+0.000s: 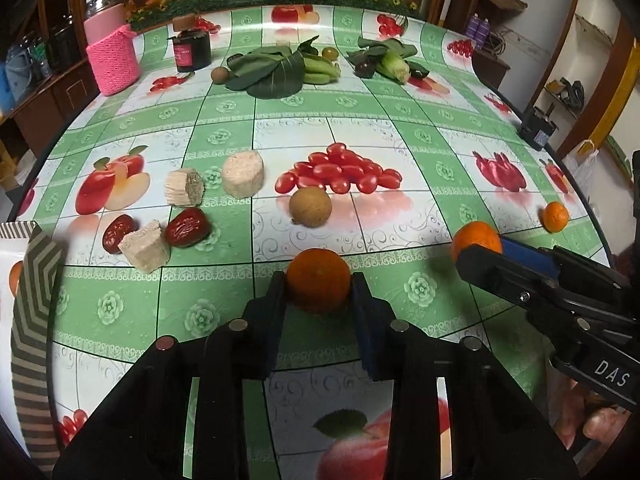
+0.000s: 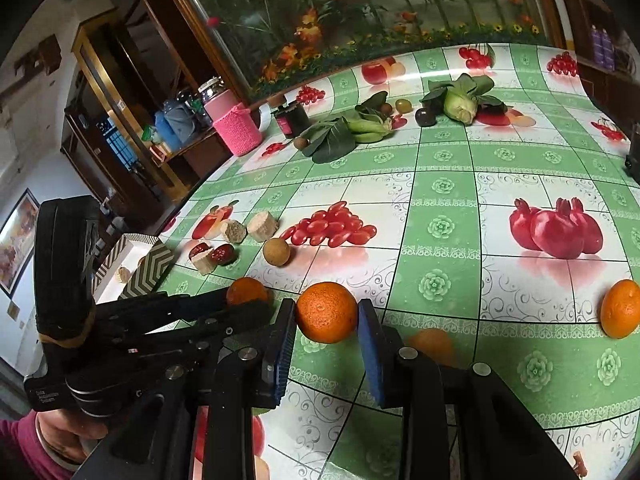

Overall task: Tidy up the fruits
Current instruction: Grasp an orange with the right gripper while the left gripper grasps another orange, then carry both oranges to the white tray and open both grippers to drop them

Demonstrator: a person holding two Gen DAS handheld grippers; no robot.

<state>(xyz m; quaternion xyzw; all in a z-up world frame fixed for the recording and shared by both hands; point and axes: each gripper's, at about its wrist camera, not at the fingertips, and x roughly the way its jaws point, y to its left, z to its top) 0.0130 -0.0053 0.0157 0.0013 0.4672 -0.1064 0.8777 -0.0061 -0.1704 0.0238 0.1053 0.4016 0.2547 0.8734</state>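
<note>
My left gripper (image 1: 319, 286) is shut on an orange mandarin (image 1: 318, 280), its pads touching both sides. My right gripper (image 2: 327, 318) is shut on a second mandarin (image 2: 326, 312); it shows in the left wrist view (image 1: 476, 240) too. The right gripper also appears in the left view (image 1: 480, 260), and the left gripper in the right view (image 2: 240, 304) with its mandarin (image 2: 246, 290). A third mandarin (image 2: 620, 308) lies free on the table at the right, seen also in the left wrist view (image 1: 555, 217). A brown round fruit (image 1: 310, 207) lies ahead. Two red dates (image 1: 188, 227) lie to the left.
A zigzag-patterned box (image 2: 146, 268) stands at the table's left edge. Beige cut chunks (image 1: 243, 174) lie near the dates. At the back are leafy greens with green bananas (image 1: 280, 70), a corn cob (image 1: 394, 64), a dark jar (image 1: 192, 50) and a pink knit-covered bottle (image 1: 112, 52).
</note>
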